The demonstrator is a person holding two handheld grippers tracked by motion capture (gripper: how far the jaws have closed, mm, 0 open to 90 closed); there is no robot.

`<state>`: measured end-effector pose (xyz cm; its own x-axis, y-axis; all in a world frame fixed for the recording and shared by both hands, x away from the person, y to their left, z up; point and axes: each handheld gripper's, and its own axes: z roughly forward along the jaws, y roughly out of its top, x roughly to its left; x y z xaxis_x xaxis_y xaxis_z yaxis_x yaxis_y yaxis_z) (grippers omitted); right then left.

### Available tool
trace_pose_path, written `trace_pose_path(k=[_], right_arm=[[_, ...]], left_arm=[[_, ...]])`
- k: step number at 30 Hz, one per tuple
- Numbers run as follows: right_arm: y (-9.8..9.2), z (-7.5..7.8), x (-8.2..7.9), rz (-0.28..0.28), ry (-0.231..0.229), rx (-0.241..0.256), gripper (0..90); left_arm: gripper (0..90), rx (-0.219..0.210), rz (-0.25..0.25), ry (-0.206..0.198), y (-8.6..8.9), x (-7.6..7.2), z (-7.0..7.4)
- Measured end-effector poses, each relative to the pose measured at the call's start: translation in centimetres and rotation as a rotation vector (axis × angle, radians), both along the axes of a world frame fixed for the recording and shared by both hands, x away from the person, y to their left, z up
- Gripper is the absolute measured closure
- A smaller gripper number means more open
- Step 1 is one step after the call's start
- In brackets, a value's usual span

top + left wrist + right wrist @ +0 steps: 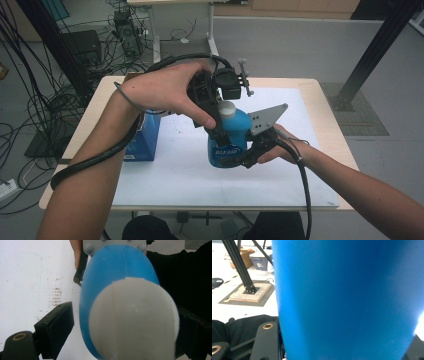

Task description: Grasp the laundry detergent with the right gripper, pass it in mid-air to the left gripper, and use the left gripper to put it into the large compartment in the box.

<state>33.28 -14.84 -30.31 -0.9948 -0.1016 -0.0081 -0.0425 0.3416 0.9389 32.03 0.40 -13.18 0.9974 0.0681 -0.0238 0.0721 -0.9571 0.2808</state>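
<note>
Blue bottle (231,137) stands gripped in the right hand-held gripper (245,155); the left hand-held gripper (218,127), jaws apart, straddles its white cap (226,108), hiding the neck.

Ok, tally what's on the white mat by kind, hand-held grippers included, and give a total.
Blue bottle with white cap: 1
Blue carton: 1
Hand-held grippers: 2, the left hand-held gripper at the cap, the right hand-held gripper on the bottle's body
Total: 4

Bottle (231,137) stands mid-mat (175,185); box (145,140) left of it (perhaps overhanging the mat's edge).
</note>
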Motion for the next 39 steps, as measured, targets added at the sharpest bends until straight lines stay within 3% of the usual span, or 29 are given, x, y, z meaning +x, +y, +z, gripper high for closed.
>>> trace_pose_path(k=[39], right_arm=[[0.15, -0.07, 0.13, -0.001, -0.001, -0.001, 40.6]], left_arm=[[11.9, 0.012, -0.012, 0.0, 0.02, -0.19, 0.19]])
